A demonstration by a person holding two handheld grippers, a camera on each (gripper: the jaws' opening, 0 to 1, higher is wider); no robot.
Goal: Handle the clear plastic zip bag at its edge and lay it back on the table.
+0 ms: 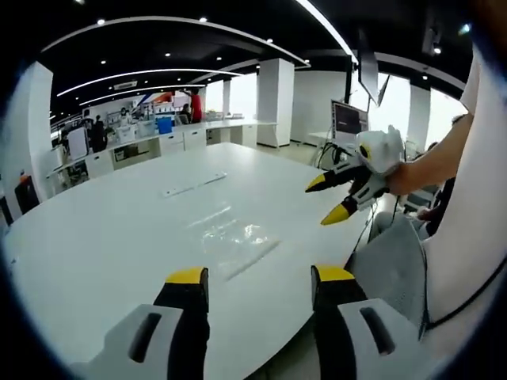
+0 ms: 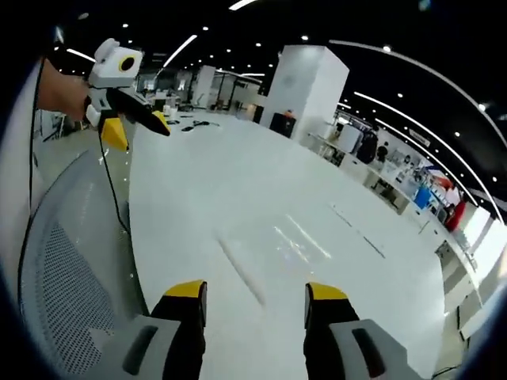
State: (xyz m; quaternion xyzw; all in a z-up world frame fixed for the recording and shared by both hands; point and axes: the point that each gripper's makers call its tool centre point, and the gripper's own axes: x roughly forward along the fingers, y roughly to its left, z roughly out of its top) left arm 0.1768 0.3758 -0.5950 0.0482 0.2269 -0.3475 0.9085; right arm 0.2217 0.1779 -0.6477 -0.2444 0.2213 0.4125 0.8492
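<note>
Bag (image 1: 234, 235) lies flat on the white table (image 1: 95, 237), centre of the left gripper view, and faintly at centre in the right gripper view (image 2: 277, 245); I judge it either not yet lifted or already laid back, and I cannot tell which; neither tool touches it. My left gripper (image 1: 257, 277) stands wide and empty at the bottom of its view; my right gripper (image 2: 255, 286) likewise, its jaws apart over the table edge. The left gripper view shows the right gripper at right (image 1: 339, 196), held in a hand (image 1: 404, 176); the right gripper view shows a grey mesh chair (image 2: 71, 269) at lower left.
</note>
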